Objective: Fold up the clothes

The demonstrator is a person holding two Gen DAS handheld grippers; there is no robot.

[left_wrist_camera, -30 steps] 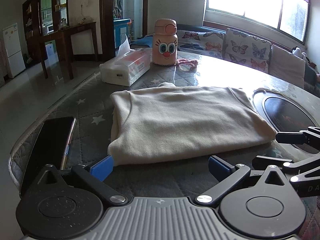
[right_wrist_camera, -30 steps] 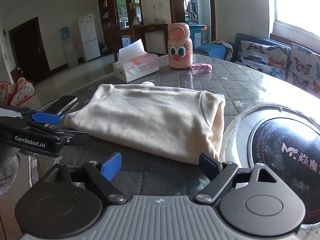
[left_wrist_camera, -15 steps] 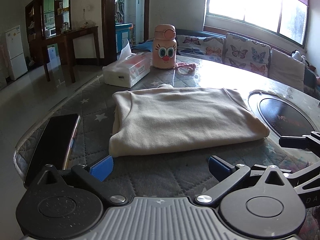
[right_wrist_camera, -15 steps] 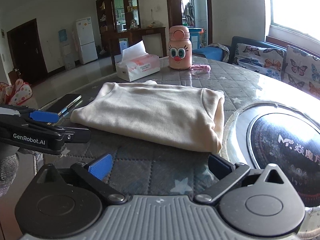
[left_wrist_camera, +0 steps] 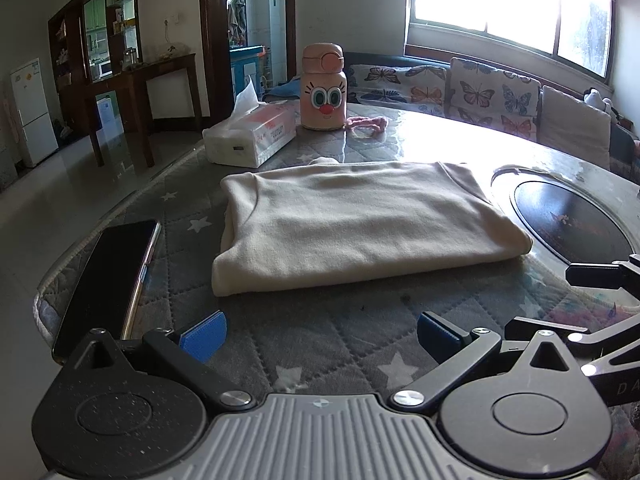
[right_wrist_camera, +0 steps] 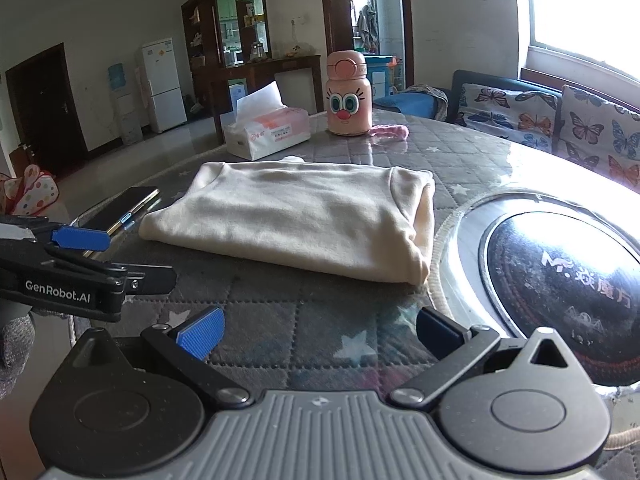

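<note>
Cream garment [left_wrist_camera: 360, 224] lies folded in a neat rectangle mid-frame on the tabletop [left_wrist_camera: 320, 332]; likely done. Left gripper [left_wrist_camera: 318, 334] and right gripper [right_wrist_camera: 318, 332] jaws wide open, empty, the right's just opened.

Soft matt cream cloth garment [left_wrist_camera: 360, 228] on a quilted fabric table cover [left_wrist_camera: 320, 332] under glossy clear sheeting

One folded garment [left_wrist_camera: 360, 224], one phone [left_wrist_camera: 106, 280], one bottle [left_wrist_camera: 323, 88]

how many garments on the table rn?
1: the folded cream garment at mid-table, between the phone and the inset hob. Layers beneath can't be ruled out.
</note>
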